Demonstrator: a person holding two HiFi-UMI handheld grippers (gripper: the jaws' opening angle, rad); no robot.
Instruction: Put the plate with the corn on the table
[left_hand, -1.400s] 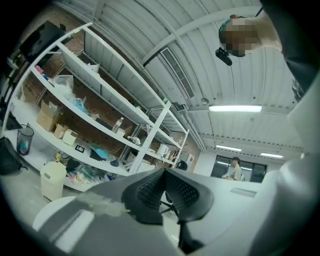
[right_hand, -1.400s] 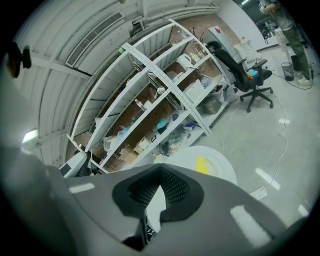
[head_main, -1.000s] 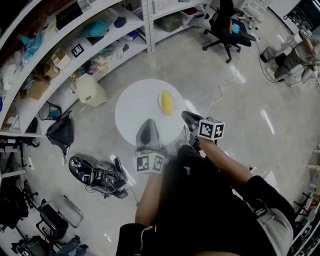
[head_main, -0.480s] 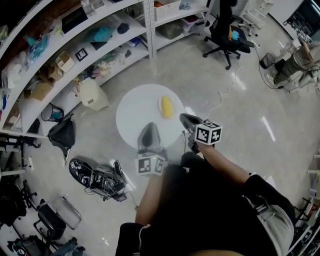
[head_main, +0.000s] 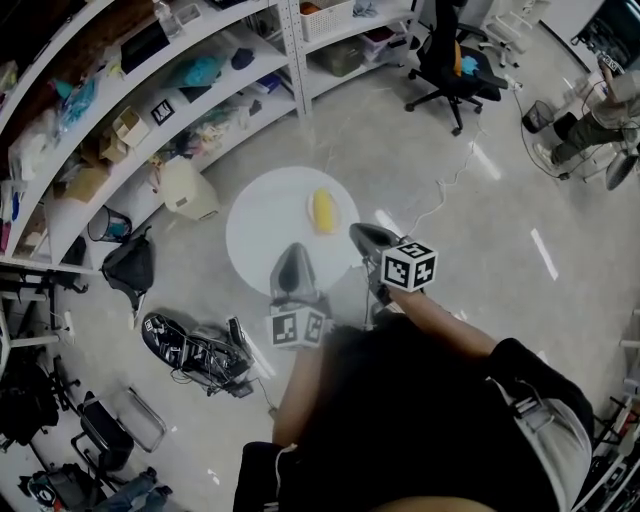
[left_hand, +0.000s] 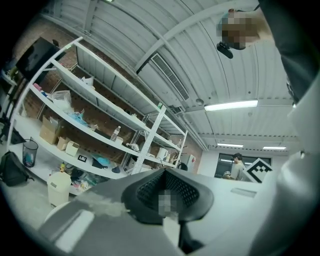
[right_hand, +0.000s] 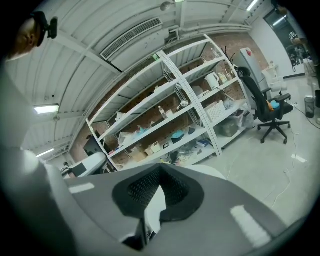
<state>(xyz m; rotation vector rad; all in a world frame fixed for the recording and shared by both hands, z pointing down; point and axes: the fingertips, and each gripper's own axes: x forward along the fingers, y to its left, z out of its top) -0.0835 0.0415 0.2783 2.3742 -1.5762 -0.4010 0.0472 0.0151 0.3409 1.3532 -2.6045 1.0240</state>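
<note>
Jaws of the left hand-held gripper (head_main: 295, 258) are clenched on the near rim of the round white plate (head_main: 262, 225). In the left gripper view a thin white strip of that rim sits between the black ribbed pads (left_hand: 150, 192). The right hand-held gripper (head_main: 360, 238) is likewise clenched on the same plate at its right-hand rim, and the right gripper view shows the white edge pinched between its dark pads (right_hand: 142, 187). Each hand-held gripper carries its cube of square markers behind the jaws, close to the person's dark-sleeved arms. The plate is held in the air in front of the person, over the polished grey floor (head_main: 480, 230) and resting on nothing but the two grips. The yellow corn cob (head_main: 323, 211) lies on its side on the far right part of the plate, near the right hand-held gripper but not touching it. Beyond the plate to the left, long white metal shelving (head_main: 150, 110) holds boxes and bags. A cream plastic canister (head_main: 188, 190) stands on the floor beside it, and a black bag (head_main: 128, 268) lies nearer the person. A black office chair (head_main: 450, 55) stands well apart at the far side of the room.
</note>
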